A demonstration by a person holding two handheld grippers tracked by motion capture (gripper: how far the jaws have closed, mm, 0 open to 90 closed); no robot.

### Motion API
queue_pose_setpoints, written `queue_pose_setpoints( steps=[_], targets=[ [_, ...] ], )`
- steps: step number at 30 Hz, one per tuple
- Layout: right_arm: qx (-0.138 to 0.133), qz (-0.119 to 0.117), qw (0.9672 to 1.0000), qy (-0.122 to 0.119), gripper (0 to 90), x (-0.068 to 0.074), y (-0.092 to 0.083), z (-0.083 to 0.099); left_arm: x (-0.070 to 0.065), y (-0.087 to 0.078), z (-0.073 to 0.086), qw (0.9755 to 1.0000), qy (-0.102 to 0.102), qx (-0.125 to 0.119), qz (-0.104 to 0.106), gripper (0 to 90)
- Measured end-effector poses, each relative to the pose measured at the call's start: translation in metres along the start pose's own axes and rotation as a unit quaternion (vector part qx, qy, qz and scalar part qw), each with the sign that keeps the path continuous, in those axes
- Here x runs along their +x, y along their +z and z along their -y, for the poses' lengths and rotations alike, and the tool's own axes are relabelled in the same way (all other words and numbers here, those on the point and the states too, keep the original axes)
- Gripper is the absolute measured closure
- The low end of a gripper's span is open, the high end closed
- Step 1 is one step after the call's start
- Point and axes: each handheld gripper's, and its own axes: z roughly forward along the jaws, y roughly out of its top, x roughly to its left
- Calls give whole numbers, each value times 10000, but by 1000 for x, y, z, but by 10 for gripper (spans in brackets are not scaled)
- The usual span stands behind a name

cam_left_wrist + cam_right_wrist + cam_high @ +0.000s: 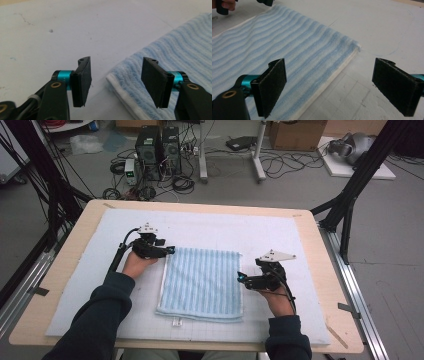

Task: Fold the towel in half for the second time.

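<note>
A folded towel [202, 282] with light blue stripes lies flat in the middle of the white mat [225, 227]. My left gripper [169, 250] is at the towel's far left corner, open. In the left gripper view the towel's corner [175, 57] lies on the mat between and just beyond the open jaws of my left gripper [117, 72]. At the towel's right edge my right gripper [241, 277] is open too. The right gripper view has the towel [287, 42] under one pad and bare mat under the other, with my right gripper [329, 75] astride the white hem.
The mat covers a wooden table [327, 285] whose edges are close on all sides. Black frame posts [357, 175] stand at both far corners. Computer towers [157, 147], cables and a cardboard box [295, 134] are on the floor beyond.
</note>
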Motion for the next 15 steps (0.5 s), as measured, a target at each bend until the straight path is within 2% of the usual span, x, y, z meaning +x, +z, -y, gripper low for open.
queue_pose_setpoints(
  steps=[4, 7, 8, 9, 10, 15],
  targets=[
    [54, 2, 10000, 16, 114, -1, 4, 0, -1, 6, 4, 9999, 116, 121, 20, 531],
    [100, 48, 9999, 29, 114, -1, 7, 0, -5, 7, 4, 9992, 351, 184, 26, 657],
    [123, 57, 9999, 36, 114, -2, 9, 0, -6, 7, 4, 9989, 413, 180, 116, 721],
    [141, 76, 9999, 48, 114, -2, 11, 0, -8, 7, 4, 9986, 492, 162, 138, 799],
    [161, 64, 9998, 87, 115, -4, 14, 0, -9, 7, 4, 9982, 551, 184, 120, 840],
    [433, 158, 9985, 301, 117, -21, 36, -7, -9, 7, 4, 9986, 498, 166, 115, 857]
  ],
)
